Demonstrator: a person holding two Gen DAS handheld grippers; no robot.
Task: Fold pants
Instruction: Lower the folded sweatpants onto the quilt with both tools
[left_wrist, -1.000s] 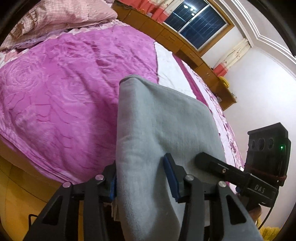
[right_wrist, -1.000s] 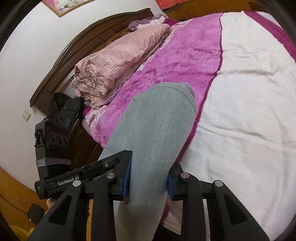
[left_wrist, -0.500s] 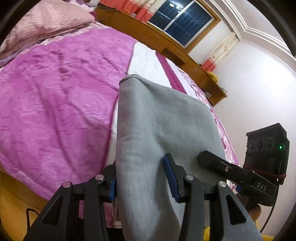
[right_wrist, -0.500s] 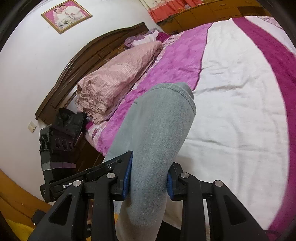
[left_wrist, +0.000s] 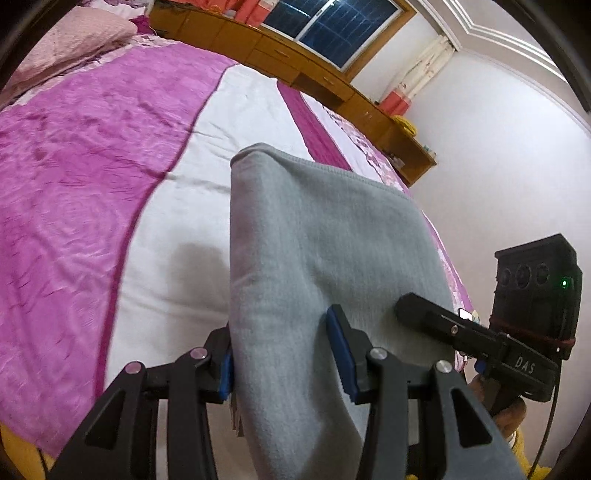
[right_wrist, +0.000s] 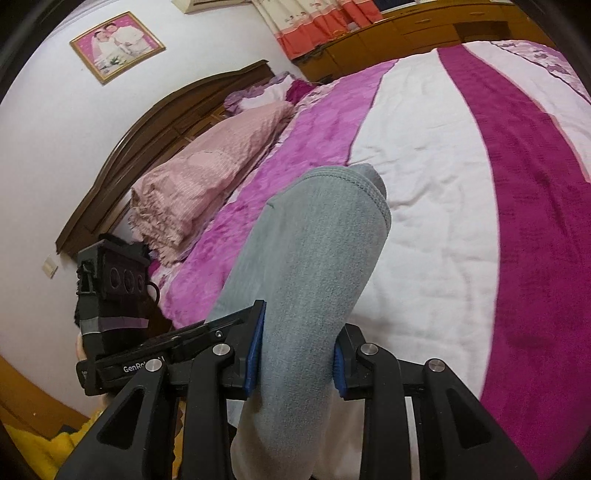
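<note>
The grey pants (left_wrist: 317, 251) hang over both grippers above the bed. In the left wrist view my left gripper (left_wrist: 284, 354) is shut on a wide fold of them, blue pads pressing each side, and the cloth drapes forward to a stitched hem. My right gripper (right_wrist: 295, 354) is shut on a narrower bunched part of the pants (right_wrist: 314, 251), whose hemmed end curls over in front. The other gripper shows at each view's edge, held level beside this one.
Below lies a bed with a pink, white and magenta striped cover (left_wrist: 92, 177) (right_wrist: 443, 184). A folded pink quilt (right_wrist: 207, 173) sits by the dark wooden headboard (right_wrist: 177, 107). Wooden cabinets (left_wrist: 303, 70) run under the window along the far wall.
Both grippers have carried the pants sideways over the bed, from above the pink band near the pillows to above the white band. The grips are unchanged.
</note>
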